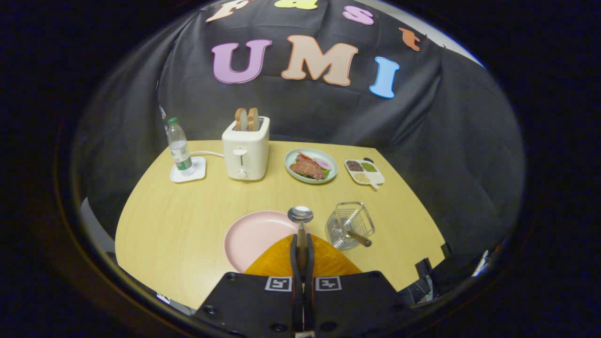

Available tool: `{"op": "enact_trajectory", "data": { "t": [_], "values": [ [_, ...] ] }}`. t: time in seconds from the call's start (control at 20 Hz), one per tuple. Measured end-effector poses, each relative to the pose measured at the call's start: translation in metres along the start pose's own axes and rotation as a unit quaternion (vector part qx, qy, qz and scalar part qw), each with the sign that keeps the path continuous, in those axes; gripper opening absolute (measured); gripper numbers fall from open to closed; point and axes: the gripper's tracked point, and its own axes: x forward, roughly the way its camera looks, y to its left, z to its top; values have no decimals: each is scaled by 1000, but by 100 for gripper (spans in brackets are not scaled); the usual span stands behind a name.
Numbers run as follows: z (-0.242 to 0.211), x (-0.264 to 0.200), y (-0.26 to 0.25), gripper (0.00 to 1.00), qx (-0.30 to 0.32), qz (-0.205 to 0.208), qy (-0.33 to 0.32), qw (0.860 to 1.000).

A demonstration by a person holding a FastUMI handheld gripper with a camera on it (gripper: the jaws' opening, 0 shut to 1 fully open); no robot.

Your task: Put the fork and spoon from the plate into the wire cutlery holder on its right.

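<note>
My gripper (301, 249) is shut on the handle of the spoon (300, 215), whose metal bowl sticks out ahead of the fingertips, lifted above the right rim of the pink plate (256, 237). The plate lies just ahead and to the left of my fingers. To the right of the plate stands the wire cutlery holder (350, 225). A wooden-handled utensil (359, 238), probably the fork, leans inside the holder with its handle poking out toward me. The spoon sits left of the holder, apart from it.
At the back of the wooden table (188, 220) stand a water bottle (179, 149) on a white coaster, a white toaster (245, 148) with bread, a plate of food (311, 165) and a divided dish of seeds (364, 172).
</note>
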Motion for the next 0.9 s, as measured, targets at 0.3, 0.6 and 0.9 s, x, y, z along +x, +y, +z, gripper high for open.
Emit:
{"op": "enact_trajectory", "data": {
  "t": [0.3,0.6,0.9],
  "values": [
    [19,22,-48,4,52,-36,34,997],
    [0,56,-79,4,86,-46,104,990],
    [-23,82,-84,4,85,-43,167,981]
  ]
}}
